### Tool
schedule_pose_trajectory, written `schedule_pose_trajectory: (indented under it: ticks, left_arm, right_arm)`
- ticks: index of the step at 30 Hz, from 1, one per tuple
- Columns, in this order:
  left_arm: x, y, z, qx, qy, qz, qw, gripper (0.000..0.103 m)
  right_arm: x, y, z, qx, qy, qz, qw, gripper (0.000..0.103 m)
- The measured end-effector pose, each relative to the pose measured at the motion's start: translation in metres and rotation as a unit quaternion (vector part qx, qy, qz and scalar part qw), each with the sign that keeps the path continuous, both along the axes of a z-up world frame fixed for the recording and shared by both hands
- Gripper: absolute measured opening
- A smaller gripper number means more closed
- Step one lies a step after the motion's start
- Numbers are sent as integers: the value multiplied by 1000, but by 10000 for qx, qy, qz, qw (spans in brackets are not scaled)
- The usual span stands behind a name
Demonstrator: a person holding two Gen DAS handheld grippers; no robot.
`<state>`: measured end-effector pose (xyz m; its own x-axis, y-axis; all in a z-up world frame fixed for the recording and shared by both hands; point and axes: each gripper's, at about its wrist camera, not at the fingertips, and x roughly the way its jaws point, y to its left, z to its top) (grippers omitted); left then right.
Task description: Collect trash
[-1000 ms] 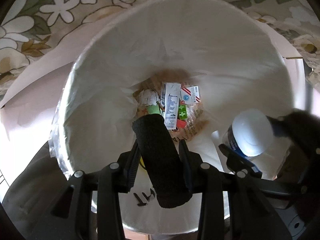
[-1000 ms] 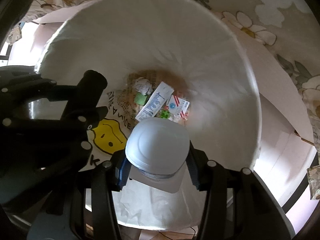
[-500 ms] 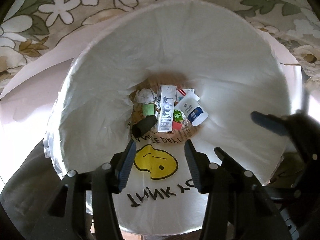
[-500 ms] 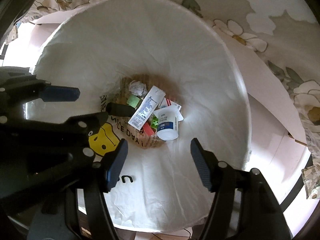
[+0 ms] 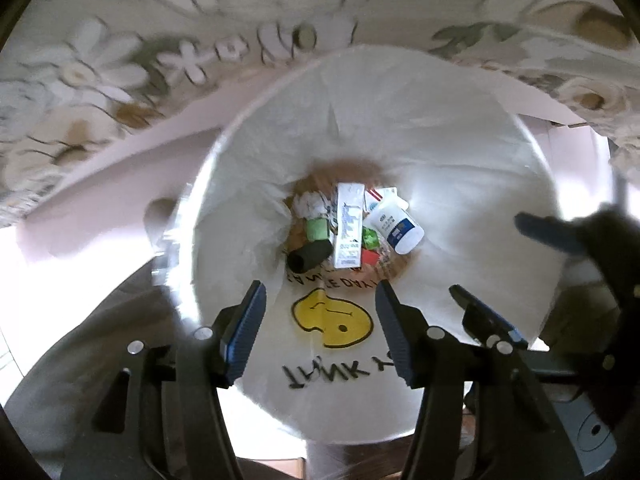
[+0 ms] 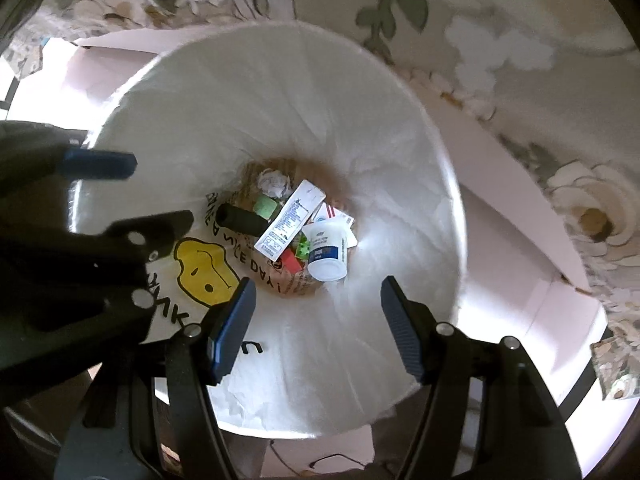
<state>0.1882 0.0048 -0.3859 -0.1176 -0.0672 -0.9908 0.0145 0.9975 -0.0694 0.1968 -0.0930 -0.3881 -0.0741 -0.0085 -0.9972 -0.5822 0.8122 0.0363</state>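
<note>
Now both claws hang over the mouth of the lined bin (image 5: 460,152), and both are empty. The left claw (image 5: 320,328) sits at the bottom centre of its frame with its jaws spread wide and nothing between them; the right claw (image 6: 316,324) in its own view is spread just as wide, also holding nothing. Each claw also shows at the edge of the other's frame.

The trash lies at the bottom of the bin, near the centre of both frames. A black tube (image 5: 310,255) rests at the left of the pile, a long white packet (image 5: 348,226) lies in the middle, and a white jar with a blue label (image 5: 394,224) lies on its side at the right. A crumpled paper ball (image 6: 273,182) and small green and red scraps sit among them. The bin liner carries a yellow smiley face (image 5: 332,318) on the near wall.

Judging from this, the drop is done for these pieces. Whether more trash waits elsewhere cannot be told, since only the bin, a floral fabric (image 6: 500,20) and some pale sheeting around it are visible.
</note>
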Motion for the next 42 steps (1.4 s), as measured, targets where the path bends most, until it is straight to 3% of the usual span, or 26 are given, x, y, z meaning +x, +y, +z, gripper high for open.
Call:
schedule_pose_trajectory:
  ticks: [7, 12, 16, 25, 32, 34, 42]
  left_arm:
    - [-9, 6, 59, 118, -679, 34, 9976, 61]
    - [-16, 10, 115, 331, -1386, 12, 9898, 68]
    - [-27, 10, 159, 481, -1931, 39, 9800, 76]
    - [-64, 7, 251, 745, -3087, 11, 9482, 90]
    - [-93, 4, 294, 828, -3560, -120, 9307, 92]
    - [-100, 3, 300, 802, -3587, -209, 9298, 92]
    - [-146, 1, 338, 946, -3964, -240, 9129, 93]
  right_arm:
    - [-6, -6, 42, 198, -308, -43, 9993, 65]
    - [-16, -13, 84, 374, -646, -47, 9972, 65]
    - [-23, -19, 124, 611, -1002, -148, 9930, 70]
    - [-48, -36, 212, 1173, -1823, -305, 9758, 78]
    - [-78, -44, 270, 1389, -2547, -258, 9567, 82]
    - [-87, -46, 284, 1411, -2727, -238, 9514, 82]
    - [-128, -57, 331, 1510, -3368, -323, 9288, 85]
